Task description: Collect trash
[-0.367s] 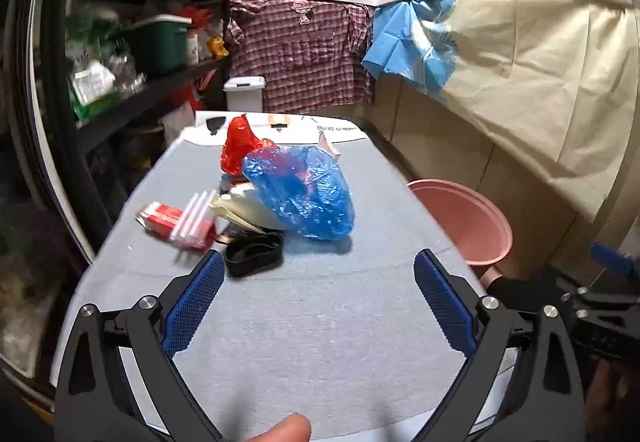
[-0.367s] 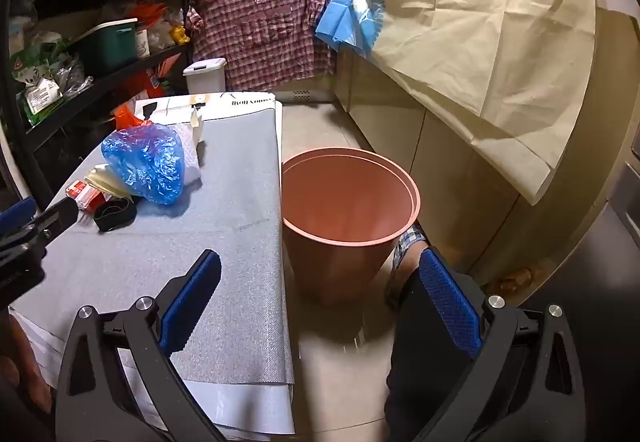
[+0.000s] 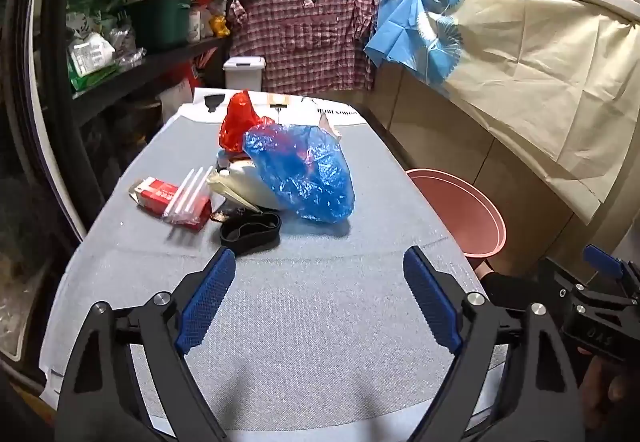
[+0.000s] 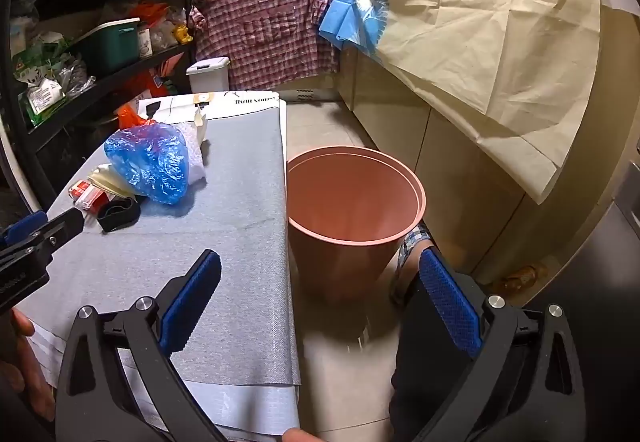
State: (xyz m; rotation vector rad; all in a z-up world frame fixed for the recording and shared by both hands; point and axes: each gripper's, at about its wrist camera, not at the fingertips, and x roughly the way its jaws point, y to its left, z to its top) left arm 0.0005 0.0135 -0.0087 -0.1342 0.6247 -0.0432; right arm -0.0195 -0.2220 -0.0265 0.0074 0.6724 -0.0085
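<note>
Honestly, both grippers, left gripper [image 3: 318, 298] and right gripper [image 4: 320, 306], gape empty near the table [image 3: 320, 342], so grabbing the slippery blue bag [image 3: 304, 172] could scatter the straws [image 3: 188, 192] left of it.

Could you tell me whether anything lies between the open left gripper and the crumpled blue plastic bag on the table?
Nothing visible does. Only bare grey table cover lies between the left gripper and the crumpled blue plastic bag; the black band sits left of that line.

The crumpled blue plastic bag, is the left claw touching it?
Apart. The left wrist view shows bare grey table cover between the open left claw and the crumpled blue plastic bag.
</note>
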